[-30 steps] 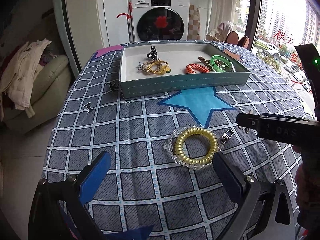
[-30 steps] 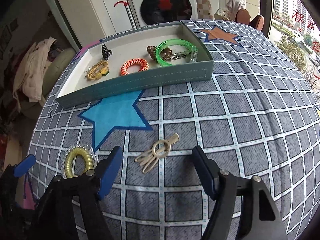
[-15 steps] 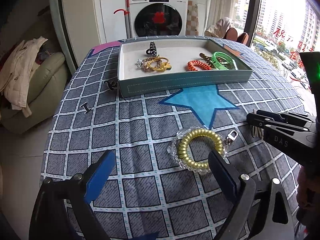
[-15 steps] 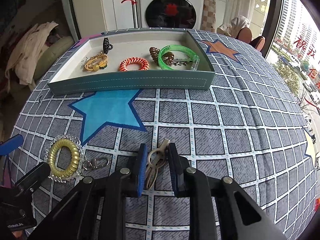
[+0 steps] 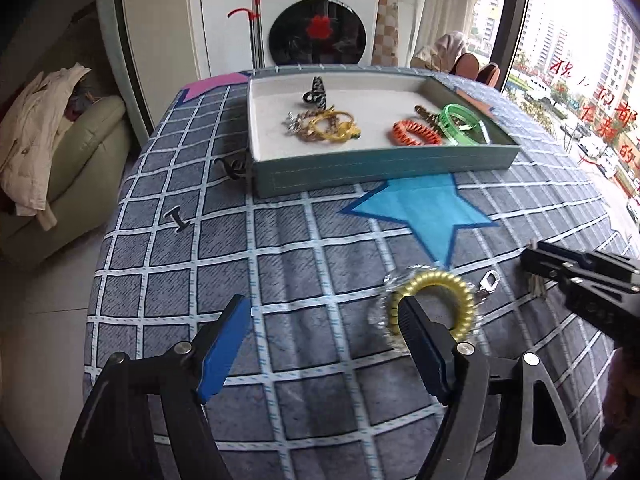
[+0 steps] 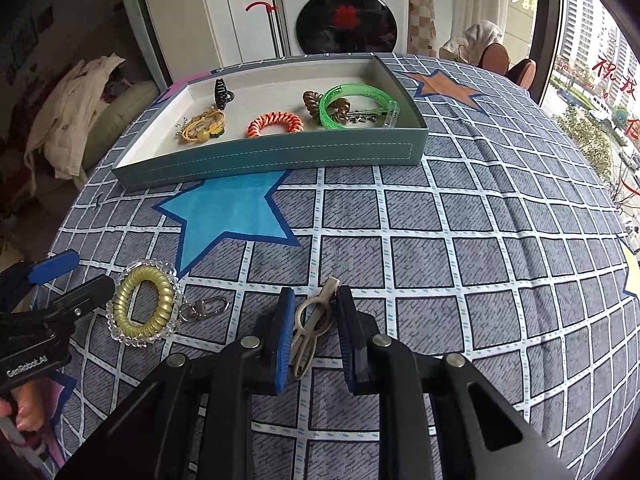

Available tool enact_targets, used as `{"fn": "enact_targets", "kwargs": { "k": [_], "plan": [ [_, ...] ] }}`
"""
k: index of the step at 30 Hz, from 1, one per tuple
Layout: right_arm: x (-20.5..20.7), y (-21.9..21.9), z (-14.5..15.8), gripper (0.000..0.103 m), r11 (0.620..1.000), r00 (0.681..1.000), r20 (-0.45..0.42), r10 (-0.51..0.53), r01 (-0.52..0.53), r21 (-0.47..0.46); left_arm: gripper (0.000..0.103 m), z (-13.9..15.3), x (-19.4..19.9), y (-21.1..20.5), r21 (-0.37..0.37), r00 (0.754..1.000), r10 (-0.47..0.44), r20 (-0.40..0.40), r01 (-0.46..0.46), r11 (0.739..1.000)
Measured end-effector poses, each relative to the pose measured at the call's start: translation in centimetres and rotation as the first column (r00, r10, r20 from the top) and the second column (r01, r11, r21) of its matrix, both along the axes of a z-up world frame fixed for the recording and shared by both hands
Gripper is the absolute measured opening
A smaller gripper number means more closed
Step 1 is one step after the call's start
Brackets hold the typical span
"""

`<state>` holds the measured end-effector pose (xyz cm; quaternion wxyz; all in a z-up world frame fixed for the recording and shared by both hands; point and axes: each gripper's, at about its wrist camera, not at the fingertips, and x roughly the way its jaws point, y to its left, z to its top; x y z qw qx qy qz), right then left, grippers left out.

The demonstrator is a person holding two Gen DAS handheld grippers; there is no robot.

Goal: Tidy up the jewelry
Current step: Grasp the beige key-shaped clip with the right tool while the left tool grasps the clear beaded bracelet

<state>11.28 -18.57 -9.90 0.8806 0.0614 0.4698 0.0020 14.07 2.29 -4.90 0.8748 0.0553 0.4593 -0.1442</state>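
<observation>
A teal tray (image 5: 384, 164) (image 6: 280, 156) at the table's far side holds a black claw clip, a yellow bracelet, an orange coil tie and a green bangle. A gold coil hair tie (image 5: 432, 308) (image 6: 142, 308) inside a clear beaded bracelet lies on the checked cloth, with a silver clasp (image 6: 206, 308) beside it. My left gripper (image 5: 324, 336) is open, and its right finger overlaps the gold tie. My right gripper (image 6: 314, 332) is shut on a beige hair clip (image 6: 312, 326), low over the cloth.
Two small black clips (image 5: 176, 216) (image 5: 234, 166) lie on the cloth left of the tray. A sofa with clothes (image 5: 48, 152) stands to the left, a washing machine (image 6: 344, 8) behind the table. The table edge drops off at the left.
My right gripper closed from wide open onto the beige clip. My left gripper moved right toward the gold tie and narrowed a little.
</observation>
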Motion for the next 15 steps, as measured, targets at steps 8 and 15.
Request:
{"fn": "enact_targets", "kwargs": {
  "k": [8, 15],
  "plan": [
    [0.0, 0.2, 0.0, 0.023, 1.000, 1.000, 0.001, 0.006, -0.006, 0.008, 0.094, -1.0, 1.2, -0.9, 0.040, 0.999, -0.036, -0.014, 0.037, 0.999],
    [0.0, 0.2, 0.1, 0.023, 1.000, 1.000, 0.003, 0.005, -0.005, 0.016, 0.089, -0.8, 1.2, -2.9, 0.062, 0.993, -0.117, -0.010, 0.117, 0.991]
  ]
}}
